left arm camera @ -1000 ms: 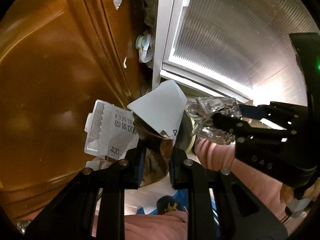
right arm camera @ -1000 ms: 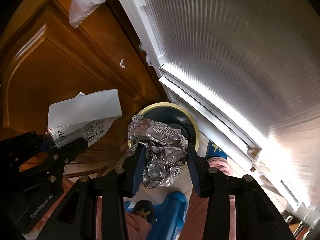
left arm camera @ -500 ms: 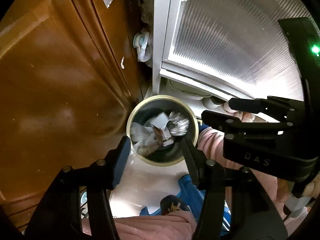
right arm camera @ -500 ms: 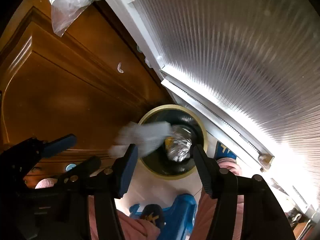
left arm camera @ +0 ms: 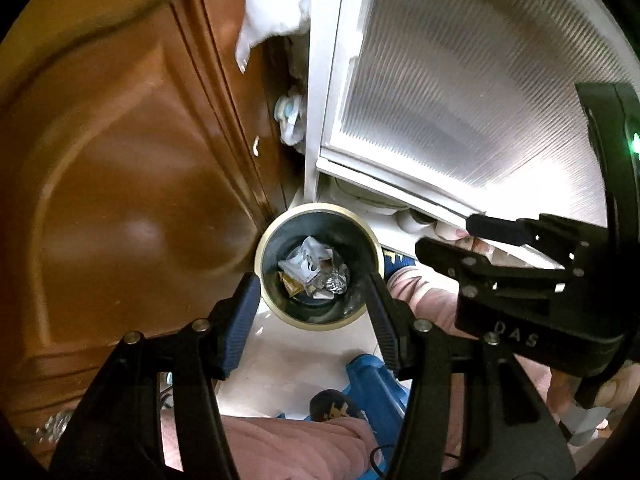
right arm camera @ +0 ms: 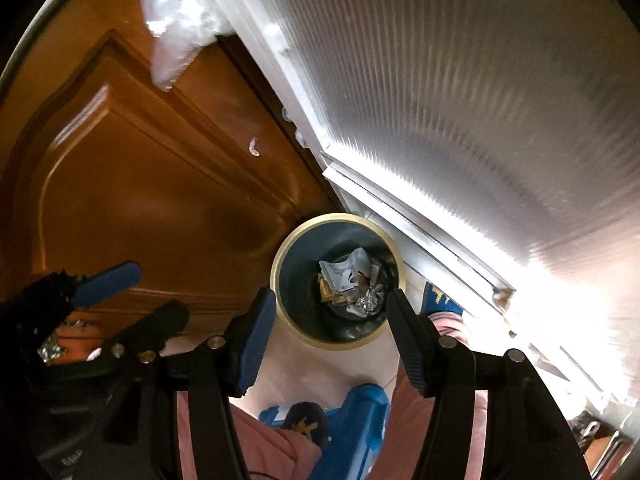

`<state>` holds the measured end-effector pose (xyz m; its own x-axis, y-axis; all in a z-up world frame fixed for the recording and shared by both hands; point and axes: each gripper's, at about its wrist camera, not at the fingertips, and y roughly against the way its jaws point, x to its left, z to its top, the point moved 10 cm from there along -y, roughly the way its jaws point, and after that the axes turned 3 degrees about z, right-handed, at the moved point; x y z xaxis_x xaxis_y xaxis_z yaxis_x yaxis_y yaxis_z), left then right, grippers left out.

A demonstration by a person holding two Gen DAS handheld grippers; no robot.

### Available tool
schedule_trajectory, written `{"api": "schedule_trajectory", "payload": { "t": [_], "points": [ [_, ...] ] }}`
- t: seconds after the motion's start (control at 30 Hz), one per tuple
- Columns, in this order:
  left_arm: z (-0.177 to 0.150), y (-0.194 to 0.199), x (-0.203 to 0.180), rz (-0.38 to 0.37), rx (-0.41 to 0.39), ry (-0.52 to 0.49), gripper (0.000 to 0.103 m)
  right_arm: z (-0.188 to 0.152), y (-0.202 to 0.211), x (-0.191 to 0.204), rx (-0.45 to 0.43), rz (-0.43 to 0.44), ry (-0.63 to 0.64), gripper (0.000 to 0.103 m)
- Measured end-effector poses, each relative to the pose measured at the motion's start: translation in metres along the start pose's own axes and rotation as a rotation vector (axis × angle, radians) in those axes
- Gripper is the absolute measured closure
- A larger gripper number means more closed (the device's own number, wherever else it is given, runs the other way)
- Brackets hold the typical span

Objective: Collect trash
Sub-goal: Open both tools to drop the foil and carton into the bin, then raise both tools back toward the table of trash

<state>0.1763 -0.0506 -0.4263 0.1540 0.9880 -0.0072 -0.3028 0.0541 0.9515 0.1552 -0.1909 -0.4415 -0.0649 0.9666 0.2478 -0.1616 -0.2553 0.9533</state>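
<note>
Left gripper: jaws are being held wide apart with nothing between the pads; it is being pointed steeply down over the bin.
Right gripper: jaws are likewise being held wide and empty, above the same bin; in the left wrist view it is being seen from the side at the right edge.
Bin: a round, dark container with a pale rim is standing on the floor, just beside the wooden door and the white frame.
Trash: white crumpled paper is lying at the bottom of the bin, touching a foil ball and a brownish wrapper.
Hard to make out: printing on the paper is being blurred; the bin's near rim is being partly covered by the fingers.
Floor: pale and glossy; blue slippers and pink trouser legs are being cut off by the lower edge.
Room: a brown panelled door is standing at the left, a ribbed translucent panel in a white frame at the right, and a clear plastic bag is hanging at the top.
</note>
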Motion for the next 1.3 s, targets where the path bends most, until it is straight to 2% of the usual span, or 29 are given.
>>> {"api": "schedule_trajectory", "payload": {
  "t": [0.37,0.63,0.73,1.0,1.17,1.3],
  "points": [
    [-0.016,0.06,0.005,0.001,-0.033,0.042,0.052,-0.028,0.051,0.019,-0.031,-0.035,0.056,0.044],
    [-0.024,0.094,-0.004,0.011,-0.081,0.004,0.052,-0.036,0.091,0.029,-0.089,-0.07,0.1,0.044],
    [-0.023,0.114,-0.008,-0.007,-0.099,-0.013,0.052,-0.035,0.113,0.034,-0.126,-0.087,0.129,0.044],
    [0.004,0.171,-0.022,-0.076,-0.181,-0.056,0.052,-0.028,0.181,0.043,-0.224,-0.075,0.143,0.044],
    [0.036,0.206,-0.032,-0.11,-0.23,-0.084,0.052,-0.012,0.222,0.043,-0.275,-0.038,0.122,0.044],
    [0.067,0.23,-0.044,-0.116,-0.278,-0.14,0.052,0.008,0.256,0.041,-0.339,-0.059,0.134,0.041]
  ]
}}
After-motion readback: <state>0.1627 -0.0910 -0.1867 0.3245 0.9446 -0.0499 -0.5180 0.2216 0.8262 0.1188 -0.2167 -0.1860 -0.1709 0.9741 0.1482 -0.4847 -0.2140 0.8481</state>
